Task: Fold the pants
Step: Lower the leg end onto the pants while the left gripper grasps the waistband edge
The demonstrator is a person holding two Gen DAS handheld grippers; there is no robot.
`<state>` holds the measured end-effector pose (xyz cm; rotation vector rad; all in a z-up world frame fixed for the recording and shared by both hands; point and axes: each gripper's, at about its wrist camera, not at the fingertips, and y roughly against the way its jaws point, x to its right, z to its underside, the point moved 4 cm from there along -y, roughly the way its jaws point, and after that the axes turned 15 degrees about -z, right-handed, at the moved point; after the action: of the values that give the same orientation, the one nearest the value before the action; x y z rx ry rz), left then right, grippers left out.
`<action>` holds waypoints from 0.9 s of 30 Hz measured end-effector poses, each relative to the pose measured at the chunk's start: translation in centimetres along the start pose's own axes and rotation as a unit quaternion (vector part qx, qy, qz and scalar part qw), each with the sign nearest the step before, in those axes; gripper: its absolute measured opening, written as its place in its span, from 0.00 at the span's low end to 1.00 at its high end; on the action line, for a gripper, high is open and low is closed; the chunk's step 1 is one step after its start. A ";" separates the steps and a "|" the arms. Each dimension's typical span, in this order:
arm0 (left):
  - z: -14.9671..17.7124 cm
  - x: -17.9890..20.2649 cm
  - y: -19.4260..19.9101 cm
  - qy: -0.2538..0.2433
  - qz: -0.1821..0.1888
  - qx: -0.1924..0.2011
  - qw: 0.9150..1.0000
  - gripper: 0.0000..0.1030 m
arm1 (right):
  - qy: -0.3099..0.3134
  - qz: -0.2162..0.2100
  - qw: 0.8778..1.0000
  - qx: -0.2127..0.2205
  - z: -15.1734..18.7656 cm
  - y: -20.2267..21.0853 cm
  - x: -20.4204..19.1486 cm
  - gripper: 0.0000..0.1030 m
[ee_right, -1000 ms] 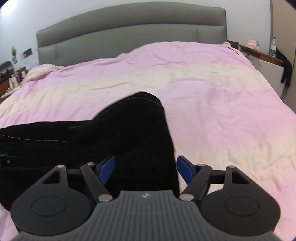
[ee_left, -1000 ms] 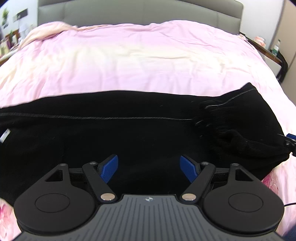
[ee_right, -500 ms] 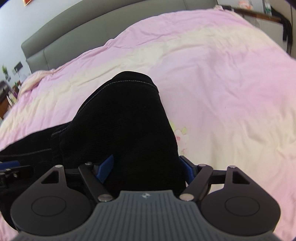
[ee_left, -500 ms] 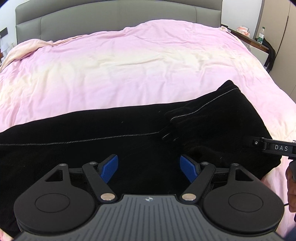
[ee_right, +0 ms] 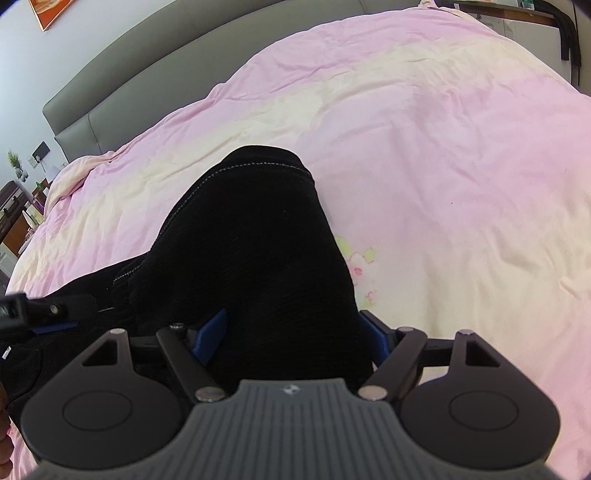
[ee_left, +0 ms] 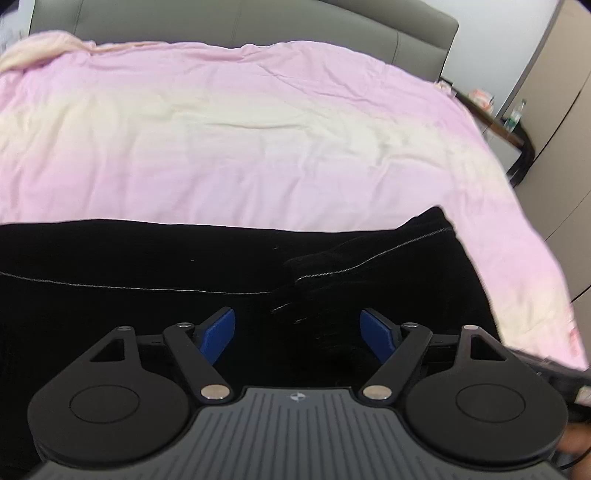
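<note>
Both the left gripper (ee_left: 297, 330) and the right gripper (ee_right: 291, 332) have blue fingers, black linkages with silver pivot screws, round black discs and a ribbed grey body.

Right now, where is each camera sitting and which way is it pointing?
Left wrist: on the left gripper, low over the black fabric pants, facing the grey padded headboard; its open blue fingers show.
Right wrist: on the right gripper, open around the pants' waist end, tilted.
Shared: pants, pink duvet, headboard; each view catches the other gripper.
</note>
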<state>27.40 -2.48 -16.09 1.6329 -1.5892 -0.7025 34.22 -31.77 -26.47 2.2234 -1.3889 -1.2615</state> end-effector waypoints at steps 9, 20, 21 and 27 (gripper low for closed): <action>-0.8 1.1 -5.4 0.048 0.077 -0.074 0.993 0.85 | 0.005 0.000 1.000 -0.001 0.1 0.1 -0.1 0.73; -1.9 -1.3 -3.3 0.109 0.084 0.027 0.990 0.17 | 0.012 -0.019 1.000 0.016 -0.2 0.3 -0.6 0.72; -1.9 -1.5 -3.5 0.110 0.073 0.024 0.991 0.17 | 0.015 -0.023 1.000 0.015 -0.2 0.3 -0.8 0.72; 0.2 1.1 -5.9 0.005 0.015 -0.001 1.000 0.30 | 0.064 -0.003 0.998 -0.014 0.6 -0.6 -1.9 0.74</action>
<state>30.80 -3.80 -20.80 1.6054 -1.6011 -0.6787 33.80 -29.75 -26.16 2.2473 -1.3117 -1.1120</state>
